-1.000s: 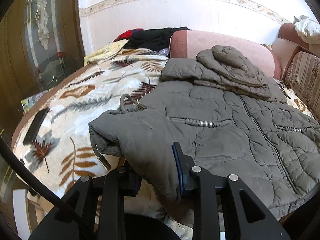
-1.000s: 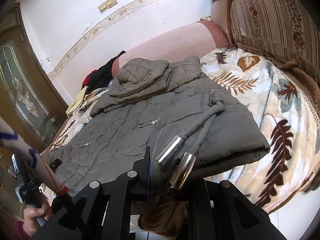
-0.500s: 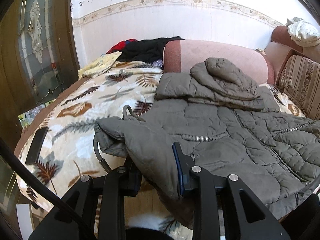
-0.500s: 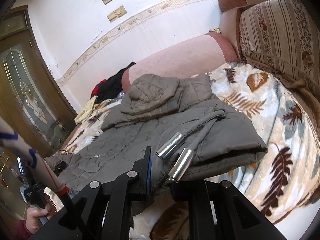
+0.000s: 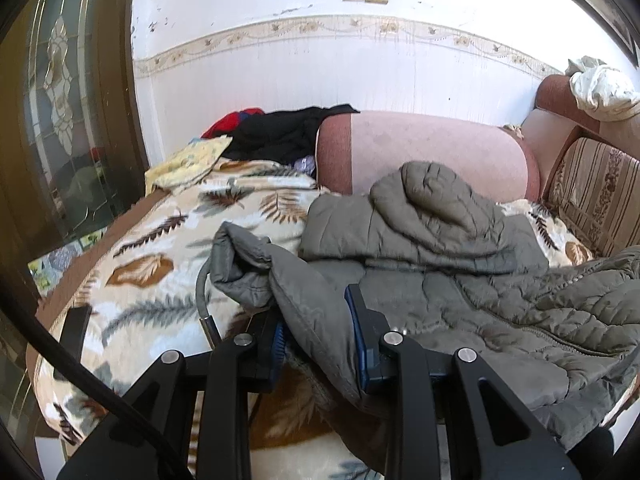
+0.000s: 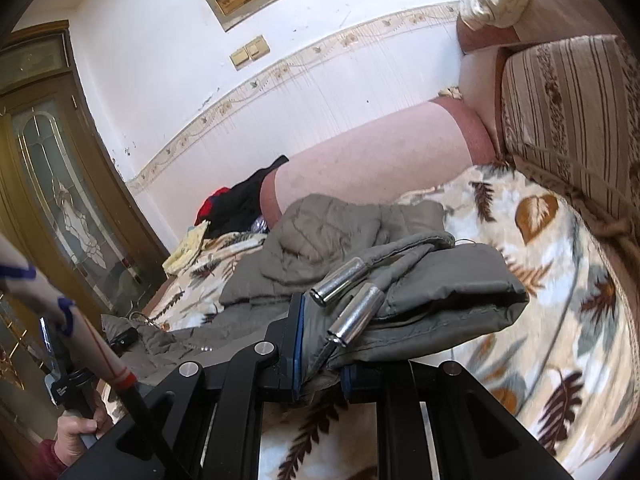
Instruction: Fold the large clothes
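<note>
A grey quilted jacket [image 5: 460, 280] lies on a leaf-patterned blanket [image 5: 160, 248] that covers a sofa, hood bunched at the far end. My left gripper [image 5: 318, 320] is shut on the jacket's near hem corner, and the cloth hangs lifted off the blanket. In the right wrist view my right gripper [image 6: 320, 356] is shut on the other hem corner of the jacket [image 6: 420, 300], with the fabric draped over its fingers. Two metal drawstring tips [image 6: 348, 300] rest on that raised fold. A drawstring cord [image 5: 204, 300] dangles from the left corner.
A pink bolster [image 5: 420, 152] and a striped back cushion [image 5: 600, 200] bound the sofa. Black, red and yellow clothes [image 5: 272, 136] are piled at the far left. A dark phone [image 5: 74, 330] lies near the blanket's left edge. A person's hand [image 6: 76, 436] grips the left handle.
Both grippers have risen with the jacket's hem corners, lifting the near edge off the blanket. More of the wall shows in both views.
</note>
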The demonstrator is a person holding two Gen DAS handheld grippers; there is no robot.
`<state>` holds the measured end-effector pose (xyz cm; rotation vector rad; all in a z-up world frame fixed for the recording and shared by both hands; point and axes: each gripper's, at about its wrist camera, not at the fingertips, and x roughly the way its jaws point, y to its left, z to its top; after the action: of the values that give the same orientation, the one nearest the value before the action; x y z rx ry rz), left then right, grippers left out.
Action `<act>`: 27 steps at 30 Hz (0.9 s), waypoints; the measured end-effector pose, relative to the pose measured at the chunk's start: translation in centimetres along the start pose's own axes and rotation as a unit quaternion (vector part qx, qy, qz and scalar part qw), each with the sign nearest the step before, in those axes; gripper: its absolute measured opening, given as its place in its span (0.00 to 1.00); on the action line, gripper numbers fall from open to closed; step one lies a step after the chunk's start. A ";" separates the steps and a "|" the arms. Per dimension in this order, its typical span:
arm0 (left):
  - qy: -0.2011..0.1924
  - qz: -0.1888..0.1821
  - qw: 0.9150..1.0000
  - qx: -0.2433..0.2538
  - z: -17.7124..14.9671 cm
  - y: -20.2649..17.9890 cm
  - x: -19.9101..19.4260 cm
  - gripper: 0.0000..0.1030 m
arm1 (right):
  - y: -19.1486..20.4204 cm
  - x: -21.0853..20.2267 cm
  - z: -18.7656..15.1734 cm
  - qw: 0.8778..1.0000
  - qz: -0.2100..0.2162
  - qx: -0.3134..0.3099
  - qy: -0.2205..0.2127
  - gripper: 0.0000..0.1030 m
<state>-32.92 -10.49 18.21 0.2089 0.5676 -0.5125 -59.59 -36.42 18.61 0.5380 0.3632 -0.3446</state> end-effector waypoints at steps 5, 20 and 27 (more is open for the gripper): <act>-0.012 -0.006 1.000 0.002 4.1 -0.6 1.0 0.26 | -0.4 1.3 2.7 1.000 0.003 0.004 -0.010 0.15; -0.005 -0.016 1.000 -0.020 16.8 -1.7 10.7 0.36 | -1.5 10.6 13.4 1.000 -0.008 0.006 -0.009 0.15; -0.001 0.009 1.000 -0.026 22.0 -0.6 17.4 0.53 | -5.9 19.1 17.6 0.999 -0.037 0.028 0.022 0.15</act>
<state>-10.58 -25.21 26.57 0.1640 0.5766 -0.4790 -40.91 -55.08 22.17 0.5880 0.4171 -0.4163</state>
